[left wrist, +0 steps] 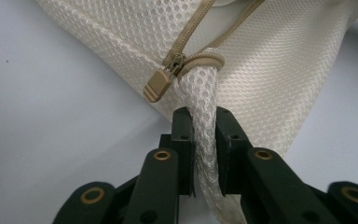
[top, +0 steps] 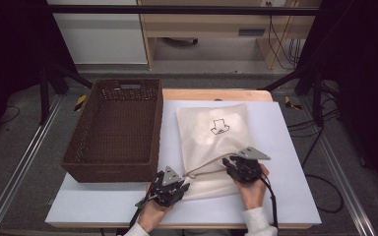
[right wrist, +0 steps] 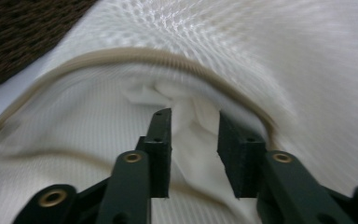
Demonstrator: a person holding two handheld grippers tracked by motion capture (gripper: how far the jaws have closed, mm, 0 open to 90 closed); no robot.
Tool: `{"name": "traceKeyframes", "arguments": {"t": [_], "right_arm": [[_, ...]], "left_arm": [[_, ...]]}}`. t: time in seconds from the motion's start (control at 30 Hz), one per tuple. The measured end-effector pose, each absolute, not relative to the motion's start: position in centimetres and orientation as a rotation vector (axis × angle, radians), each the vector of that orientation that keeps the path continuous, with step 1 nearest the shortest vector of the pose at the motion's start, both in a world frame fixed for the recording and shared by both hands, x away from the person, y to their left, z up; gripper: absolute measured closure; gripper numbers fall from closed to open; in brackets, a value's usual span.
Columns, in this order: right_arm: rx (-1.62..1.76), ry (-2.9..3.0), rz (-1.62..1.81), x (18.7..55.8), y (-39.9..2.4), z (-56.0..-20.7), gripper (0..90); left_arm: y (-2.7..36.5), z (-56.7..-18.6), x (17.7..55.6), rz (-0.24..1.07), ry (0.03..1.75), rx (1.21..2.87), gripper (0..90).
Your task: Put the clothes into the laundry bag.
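A white mesh laundry bag (top: 211,142) is laid flat on the white table (top: 285,196), just right of a brown wicker basket (top: 115,130). Nothing is seen inside the basket, whose long axis runs from near to far. The bag's long axis also runs near to far, tilted slightly, with its zippered mouth at the near end, towards the person. A small black printed mark (top: 220,127) is seen on its upper face. Through the unzipped mouth, white fabric (right wrist: 191,116) is seen bunched inside the bag; what kind of item it is cannot be told.

The left gripper (top: 170,187) is held at the bag's near left corner, and its jaws are pressed together on a rolled fold of mesh (left wrist: 205,121) just below the beige zipper pull (left wrist: 158,86). The right gripper (top: 243,167) is placed at the near right part of the bag, at the open mouth. Its jaws are spread, with the inner white fabric lying between them but not pressed; the beige zipper band (right wrist: 135,56) is seen arching beyond them.
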State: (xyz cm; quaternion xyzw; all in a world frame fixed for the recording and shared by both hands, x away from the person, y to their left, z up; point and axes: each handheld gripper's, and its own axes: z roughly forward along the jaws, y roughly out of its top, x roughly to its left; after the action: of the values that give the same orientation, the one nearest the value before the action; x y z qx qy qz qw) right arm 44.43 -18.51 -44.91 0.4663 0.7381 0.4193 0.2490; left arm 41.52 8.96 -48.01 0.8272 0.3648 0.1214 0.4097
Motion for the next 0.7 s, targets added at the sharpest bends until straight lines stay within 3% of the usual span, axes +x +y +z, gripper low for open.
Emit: {"name": "traceKeyframes", "arguments": {"t": [0.03,0.13,0.27,0.3,0.33,0.37,0.47,0.6,0.7], "right_arm": [[1.289,2.031,1.066,42.9,-20.1,-44.7,51.5],[1.349,2.055,0.969,42.0,-21.5,-45.3,52.6],[1.42,2.084,0.942,41.6,-23.7,-47.5,63.2],[1.416,2.075,0.911,41.7,-24.1,-48.3,74.2],[1.416,2.075,0.911,41.7,-24.1,-48.3,74.2],[1.435,2.057,0.912,41.7,-24.4,-48.3,87.1],[1.441,2.055,0.916,41.6,-24.5,-48.3,89.7],[1.415,2.067,0.992,40.3,-25.5,-47.1,90.0],[1.41,2.078,1.023,39.4,-26.3,-46.6,90.0]], "left_arm": [[9.0,-48.0,41.5,0.311,0.921,2.075,77.3],[9.0,-48.0,41.5,0.311,0.925,2.071,75.9],[9.0,-48.1,41.7,0.311,0.934,2.073,73.4],[9.0,-48.2,41.7,0.312,0.938,2.072,72.8],[9.0,-48.2,41.7,0.312,0.938,2.072,71.7],[9.1,-48.1,41.7,0.32,0.943,2.068,70.2],[9.2,-48.1,41.8,0.31,0.946,2.064,70.4],[9.5,-47.7,41.6,0.303,0.936,2.07,79.4],[9.9,-47.5,41.7,0.289,0.936,2.072,79.2]]}}
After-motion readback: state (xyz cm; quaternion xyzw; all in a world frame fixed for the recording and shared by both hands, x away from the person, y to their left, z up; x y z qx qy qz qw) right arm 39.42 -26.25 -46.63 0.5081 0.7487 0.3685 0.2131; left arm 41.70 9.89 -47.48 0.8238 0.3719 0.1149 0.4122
